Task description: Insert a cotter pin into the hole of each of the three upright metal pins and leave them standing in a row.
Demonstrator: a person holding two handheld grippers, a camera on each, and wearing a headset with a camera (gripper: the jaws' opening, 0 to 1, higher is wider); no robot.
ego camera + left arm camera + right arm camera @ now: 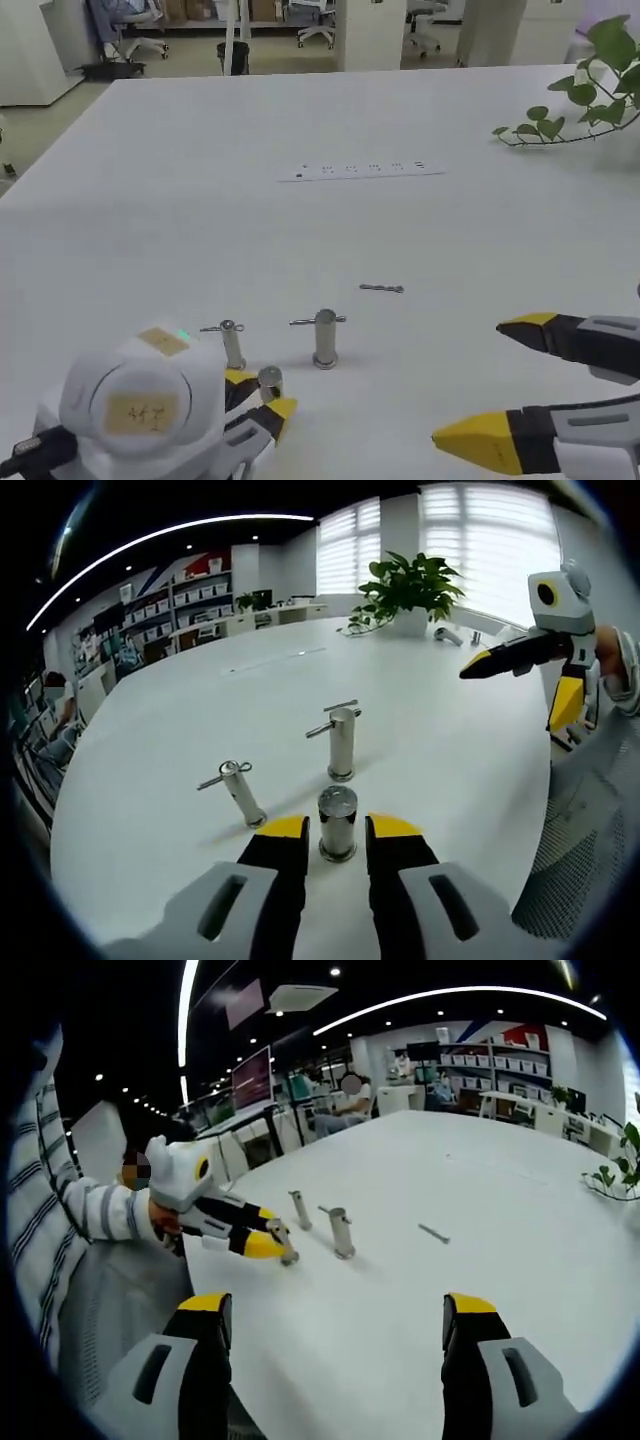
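left gripper [338, 829]: fingers [285, 832] close either side of bare metal pin [338, 818], near left, grip cannot tell | right gripper [340, 1305]: fingers wide apart, near right | left cottered pin [232, 345] and right cottered pin [325, 340] upright just beyond | loose cotter pin [381, 289] lies farther right on counter [300, 220]

Bright, even ceiling light; soft shadows — fisheye edges warp; slight blur.

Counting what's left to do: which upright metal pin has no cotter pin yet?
The pin between the jaws of the left gripper. Its top is bare; the other two pins each carry a cotter pin through the top.
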